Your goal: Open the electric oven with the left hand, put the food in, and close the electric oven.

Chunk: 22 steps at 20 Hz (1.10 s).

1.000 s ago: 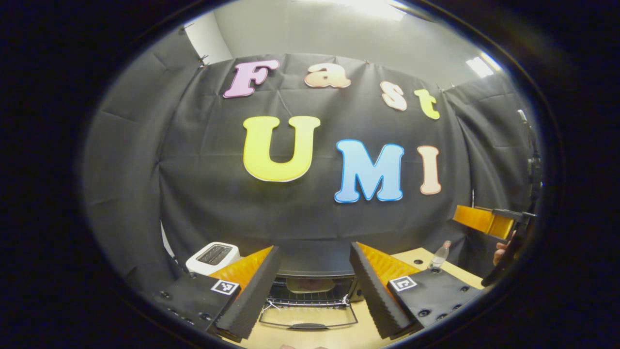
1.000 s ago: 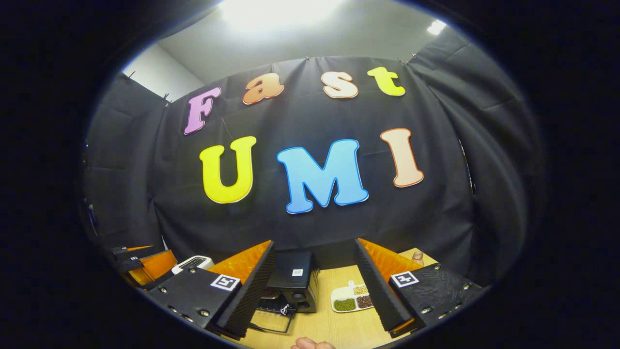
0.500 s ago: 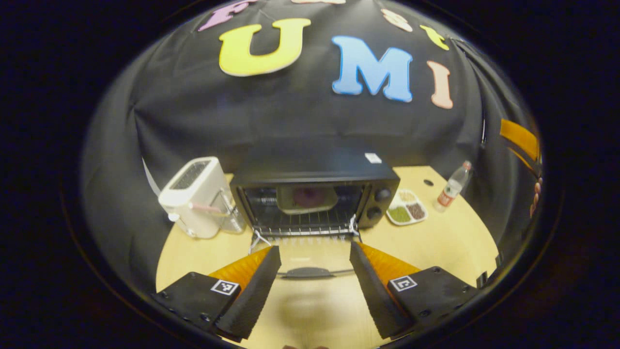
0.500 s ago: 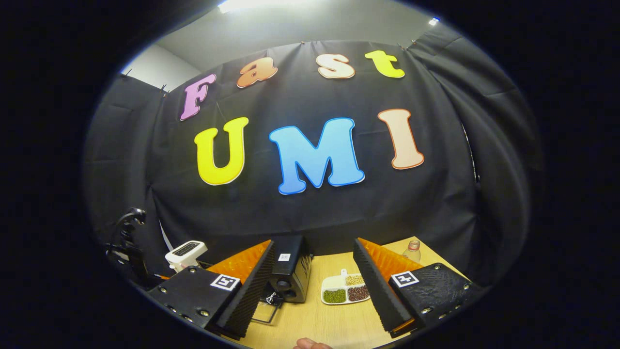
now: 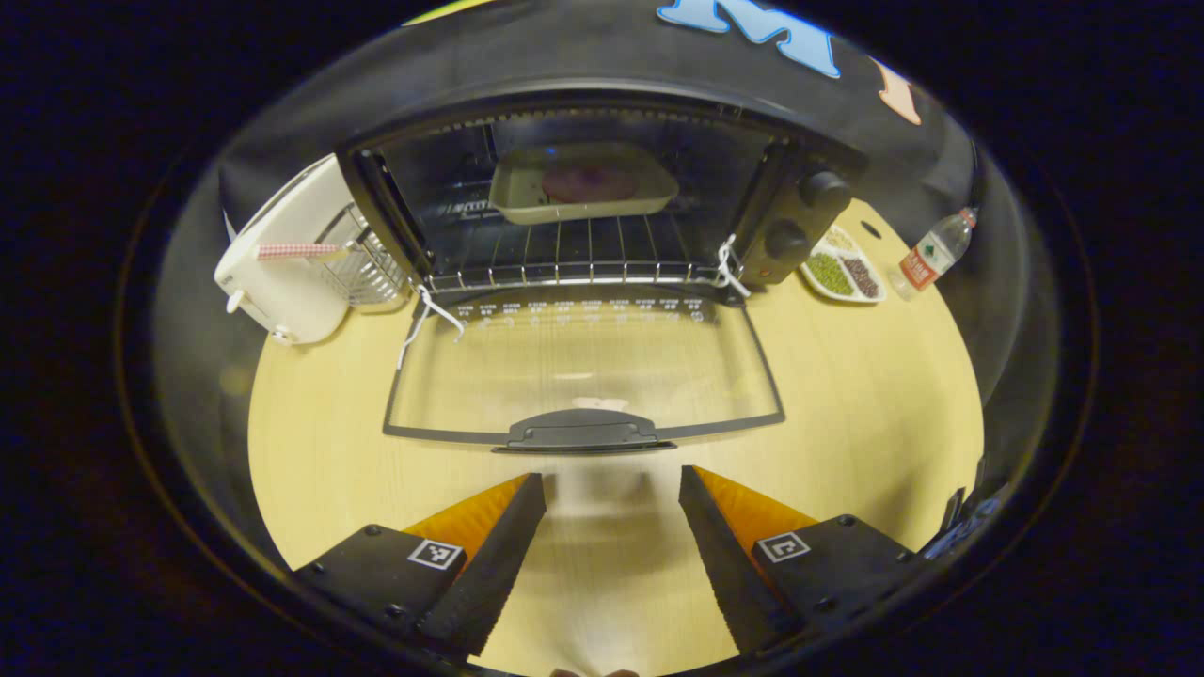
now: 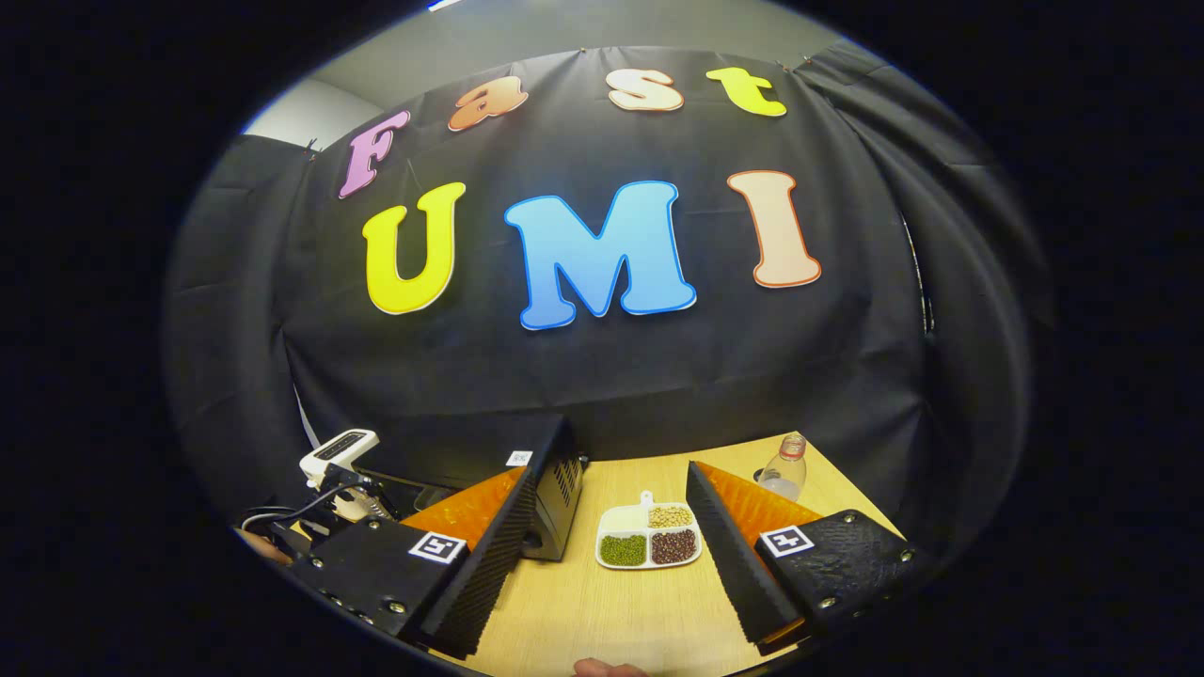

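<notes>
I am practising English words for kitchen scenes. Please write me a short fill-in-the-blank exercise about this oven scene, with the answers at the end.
1. The glass door of the electric oven is folded down and ____.
2. The tray of food rests on the wire ____ inside the oven.
3. The left gripper has its jaws ____, just short of the door handle.
4. The white toaster stands to the ____ of the oven in the left gripper view.

Answers: open; rack; open; left

the electric oven is black, its tray beige with dark purple food. the toaster is white. the surface is pale wood. the white dish holds green, brown and tan grains.
</notes>
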Available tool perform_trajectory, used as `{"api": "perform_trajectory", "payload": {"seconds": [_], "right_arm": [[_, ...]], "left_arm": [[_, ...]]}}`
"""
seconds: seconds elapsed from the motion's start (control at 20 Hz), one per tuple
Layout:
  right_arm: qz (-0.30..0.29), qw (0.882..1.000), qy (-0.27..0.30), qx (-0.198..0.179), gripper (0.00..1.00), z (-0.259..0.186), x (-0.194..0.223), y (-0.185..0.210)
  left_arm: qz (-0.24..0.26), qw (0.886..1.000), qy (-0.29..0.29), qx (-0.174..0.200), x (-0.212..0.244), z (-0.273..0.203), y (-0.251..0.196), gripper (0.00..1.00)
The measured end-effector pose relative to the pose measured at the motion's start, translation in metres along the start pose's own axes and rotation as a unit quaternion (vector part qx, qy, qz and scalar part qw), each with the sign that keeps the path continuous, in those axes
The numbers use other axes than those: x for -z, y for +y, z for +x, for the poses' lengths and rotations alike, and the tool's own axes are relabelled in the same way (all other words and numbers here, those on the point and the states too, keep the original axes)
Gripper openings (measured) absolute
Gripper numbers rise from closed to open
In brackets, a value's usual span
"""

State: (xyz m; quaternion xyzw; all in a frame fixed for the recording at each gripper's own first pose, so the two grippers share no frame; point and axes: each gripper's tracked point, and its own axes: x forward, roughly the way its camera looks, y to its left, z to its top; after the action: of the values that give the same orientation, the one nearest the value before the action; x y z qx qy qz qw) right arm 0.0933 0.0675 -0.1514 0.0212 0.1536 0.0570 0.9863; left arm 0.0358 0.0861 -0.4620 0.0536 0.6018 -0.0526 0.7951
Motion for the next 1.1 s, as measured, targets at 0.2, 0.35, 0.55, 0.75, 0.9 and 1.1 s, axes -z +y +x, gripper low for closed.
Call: {"api": "perform_trajectory", "payload": {"seconds": [0.2,0.35,0.55,0.75,0.9,1.1], "right_arm": [[-0.005,1.0,0.004,0.012,0.98,0.0,0.003,-0.013],[-0.006,1.0,0.007,0.025,0.98,-0.001,0.004,-0.022],[0.0,0.999,0.009,0.035,0.98,-0.003,0.005,-0.024],[-0.009,1.0,0.007,0.028,0.98,-0.003,0.004,-0.015],[-0.011,1.0,0.007,0.022,0.98,-0.003,0.004,-0.007],[-0.015,1.0,0.012,0.01,0.98,-0.002,0.004,0.005]], "left_arm": [[-0.005,1.0,0.029,-0.009,0.005,0.027,0.008,0.98],[0.0,0.999,0.037,-0.013,-0.001,0.035,0.01,1.0],[-0.001,0.999,0.044,-0.008,-0.001,0.035,0.011,1.0],[0.0,1.0,0.025,-0.01,-0.005,0.018,0.009,0.97],[0.002,1.0,0.0,-0.01,-0.011,-0.002,0.007,0.98],[-0.012,0.998,-0.063,-0.013,-0.031,-0.019,0.006,0.97]]}}
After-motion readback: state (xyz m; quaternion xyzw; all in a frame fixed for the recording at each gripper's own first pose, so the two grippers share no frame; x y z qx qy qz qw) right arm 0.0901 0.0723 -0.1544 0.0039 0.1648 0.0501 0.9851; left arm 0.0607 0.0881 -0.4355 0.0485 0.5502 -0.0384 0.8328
